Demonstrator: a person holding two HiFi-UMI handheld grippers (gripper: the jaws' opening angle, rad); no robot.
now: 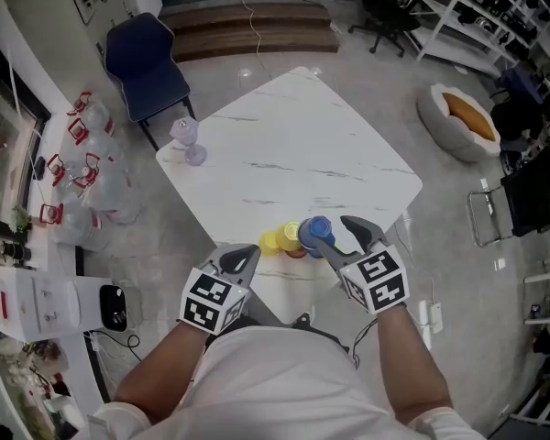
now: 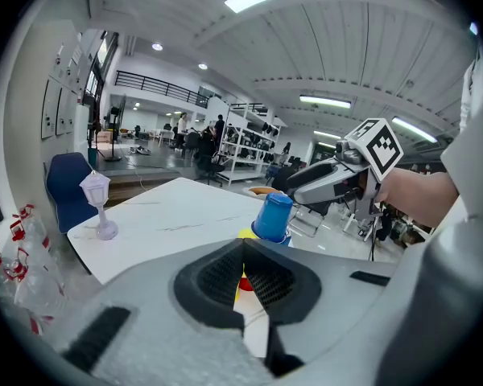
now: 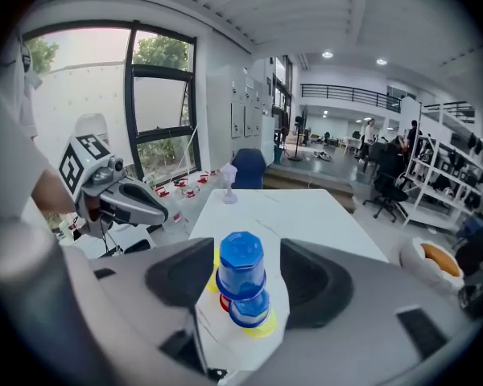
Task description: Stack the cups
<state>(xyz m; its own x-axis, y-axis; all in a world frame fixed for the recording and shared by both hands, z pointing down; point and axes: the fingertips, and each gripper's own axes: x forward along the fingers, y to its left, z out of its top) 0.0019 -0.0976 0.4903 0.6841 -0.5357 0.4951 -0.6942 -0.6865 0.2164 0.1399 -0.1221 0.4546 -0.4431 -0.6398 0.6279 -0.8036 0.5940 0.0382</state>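
Inverted blue cup (image 3: 241, 265) caps the cup stack (image 3: 251, 310) between parted right tongs (image 3: 246, 286).

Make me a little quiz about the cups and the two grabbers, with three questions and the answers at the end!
1. Pick one: what colour is the top cup standing between the open jaws of the right gripper? A red, B blue, C green.
2. True or false: the left gripper has its jaws together with nothing between them.
3. In a few words: what stands alone at the far corner of the table?

Key: 1 B. 2 true. 3 a little lamp.
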